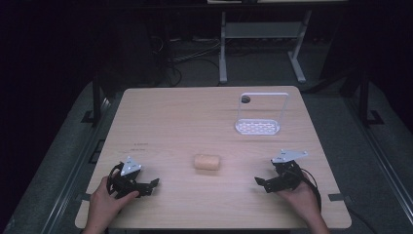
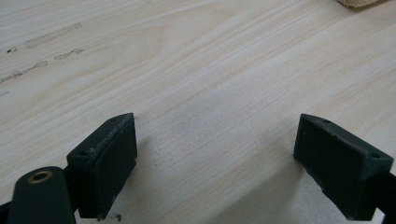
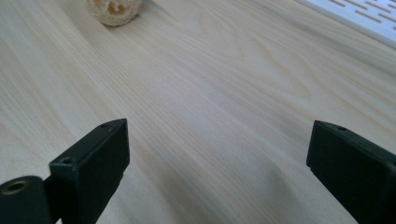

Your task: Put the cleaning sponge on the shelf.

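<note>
Left gripper (image 1: 146, 186): jaws spread wide, nothing between them but bare wood. In the left gripper view (image 2: 215, 158) both black jaw blocks sit low over the table (image 1: 185, 117), the grain running diagonally under the gap. Right gripper (image 1: 265, 184): jaws likewise parted wide and holding nothing; the right gripper view (image 3: 217, 163) shows plain tabletop in the gap.

Landmark: the bread roll (image 1: 207, 162), a pale tan, rounded lump lying flat on the table, somewhat nearer the person's edge than the far one.

- Left gripper lies to the roll's left and a little nearer the person, well apart from it, jaws aimed roughly toward it. The roll's edge just clips the top right corner of the left gripper view (image 2: 357, 3).
- Right gripper lies to the roll's right, also slightly nearer the person, well apart, jaws pointing inward. In the right gripper view the roll's end face (image 3: 114, 10) appears at the top left; it looks porous or holed, though the picture is too soft to be sure.
- The left hand (image 1: 104, 200) and right hand (image 1: 297, 197) grasp the grippers from the near edge.
- A white rack (image 1: 258, 126), perforated base with an upright wire loop, stands beyond the roll and to its right, well apart from it. Its slotted base crosses the right gripper view's top right corner (image 3: 359, 14).
</note>
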Demonstrator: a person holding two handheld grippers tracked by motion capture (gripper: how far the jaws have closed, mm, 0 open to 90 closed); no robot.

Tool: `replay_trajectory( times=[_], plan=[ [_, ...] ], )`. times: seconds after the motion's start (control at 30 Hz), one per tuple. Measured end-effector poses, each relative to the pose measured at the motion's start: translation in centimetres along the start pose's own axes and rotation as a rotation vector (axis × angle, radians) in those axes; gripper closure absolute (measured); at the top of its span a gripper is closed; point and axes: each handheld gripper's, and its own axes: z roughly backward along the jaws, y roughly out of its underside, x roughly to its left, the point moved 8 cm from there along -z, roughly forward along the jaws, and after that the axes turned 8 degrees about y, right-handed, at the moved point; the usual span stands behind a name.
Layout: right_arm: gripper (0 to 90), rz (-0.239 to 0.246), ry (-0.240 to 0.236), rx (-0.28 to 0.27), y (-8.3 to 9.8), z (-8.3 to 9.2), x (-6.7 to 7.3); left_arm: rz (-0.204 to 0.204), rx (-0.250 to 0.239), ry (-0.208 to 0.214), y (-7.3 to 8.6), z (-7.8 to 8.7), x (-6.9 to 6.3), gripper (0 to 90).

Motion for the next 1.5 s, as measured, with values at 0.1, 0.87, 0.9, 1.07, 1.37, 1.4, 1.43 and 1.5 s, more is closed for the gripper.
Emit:
replay_trajectory(
  times=[0.1, 0.87, 0.9, 1.07, 1.37, 1.4, 1.43, 1.5],
  plan=[
    [4.9, 0.014, -0.011, -0.001, -0.5, -0.2, 0.3, 0.000, 0.000, 0.000, 0.0, 0.0, 0.0, 12.8],
    [2.7, 0.085, -0.092, -0.049, -3.6, -1.2, 1.2, 0.000, 0.000, 0.000, 0.0, 0.0, 0.0, 12.8],
    [2.7, 0.082, -0.105, -0.061, -3.8, -1.3, 1.2, 0.000, 0.000, 0.000, 0.0, 0.0, 0.0, 12.8],
    [2.3, 0.097, -0.113, -0.055, -4.1, -1.5, 1.4, 0.000, 0.000, 0.000, 0.0, 0.0, 0.0, 12.8],
    [2.3, 0.120, -0.137, -0.054, -5.4, -2.0, 2.0, 0.000, 0.000, 0.000, 0.0, 0.0, 0.0, 12.8],
    [2.3, 0.120, -0.137, -0.054, -5.4, -2.0, 2.0, 0.000, 0.000, 0.000, 0.0, 0.0, 0.0, 12.8],
    [2.3, 0.125, -0.142, -0.054, -5.6, -2.1, 2.1, 0.000, 0.000, 0.000, 0.0, 0.0, 0.0, 12.8],
    [2.3, 0.130, -0.145, -0.054, -5.8, -2.2, 2.2, 0.000, 0.000, 0.000, 0.0, 0.0, 0.0, 12.8]
  ],
)
